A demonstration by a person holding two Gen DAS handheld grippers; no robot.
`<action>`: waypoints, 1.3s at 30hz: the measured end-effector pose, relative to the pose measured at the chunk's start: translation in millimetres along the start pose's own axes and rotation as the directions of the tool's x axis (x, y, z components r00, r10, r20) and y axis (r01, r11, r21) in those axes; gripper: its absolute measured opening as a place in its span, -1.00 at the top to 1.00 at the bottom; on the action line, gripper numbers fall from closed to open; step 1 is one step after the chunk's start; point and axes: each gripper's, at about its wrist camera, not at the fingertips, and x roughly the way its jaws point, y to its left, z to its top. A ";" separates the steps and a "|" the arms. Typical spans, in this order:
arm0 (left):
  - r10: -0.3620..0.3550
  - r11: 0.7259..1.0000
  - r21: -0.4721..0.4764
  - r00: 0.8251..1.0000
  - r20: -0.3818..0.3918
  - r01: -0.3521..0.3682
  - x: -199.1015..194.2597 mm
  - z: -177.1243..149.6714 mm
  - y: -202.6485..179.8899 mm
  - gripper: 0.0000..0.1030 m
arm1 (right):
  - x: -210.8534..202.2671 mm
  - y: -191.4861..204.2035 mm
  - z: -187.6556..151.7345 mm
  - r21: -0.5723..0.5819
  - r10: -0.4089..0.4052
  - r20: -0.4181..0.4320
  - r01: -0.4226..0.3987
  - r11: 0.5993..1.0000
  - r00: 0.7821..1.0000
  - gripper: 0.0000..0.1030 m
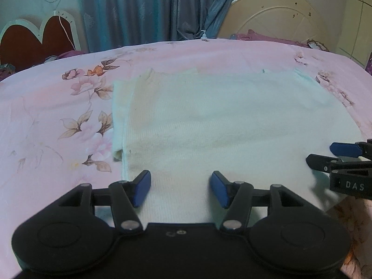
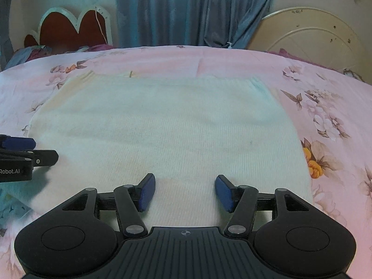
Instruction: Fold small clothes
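The garment (image 2: pixel 167 130), a pale knit, lies flat mid-bed with one side flap folded in, likely squared up for the next fold. Both grippers, left (image 1: pixel 180 189) and right (image 2: pixel 184 191), hover over its near edge, spread and empty. The pink floral sheet (image 1: pixel 58 107) runs back to blue curtains (image 2: pixel 186 9).

Pink floral bedsheet (image 1: pixel 58 107) — behind it blue curtain (image 1: pixel 144 9), heart-shaped headboard (image 2: pixel 72 25), cream round panel (image 2: pixel 309 37).
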 end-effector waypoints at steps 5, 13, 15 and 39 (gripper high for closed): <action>0.015 1.000 -0.022 1.000 -0.017 -0.015 -13.7 -2.0 -2.5 -0.18 | -9.7 -0.6 -8.1 -0.004 0.003 0.004 -0.003 1.000 1.000 -0.15; 0.018 0.991 -0.134 0.999 -0.041 -0.023 -45.7 -13.5 -4.1 -0.40 | -23.3 -8.1 -12.8 -0.032 0.074 0.007 -0.074 0.997 0.997 -0.24; 0.006 0.979 -0.204 0.997 -0.072 -0.021 -50.2 -20.2 -0.1 -0.41 | -29.3 -11.1 -11.3 -0.014 0.105 0.016 -0.104 0.994 0.994 -0.24; -0.154 0.612 -0.755 0.972 0.180 0.237 -33.4 -69.2 32.4 -0.64 | -30.4 -2.6 19.0 -0.050 0.240 0.069 -0.236 0.970 0.968 -0.25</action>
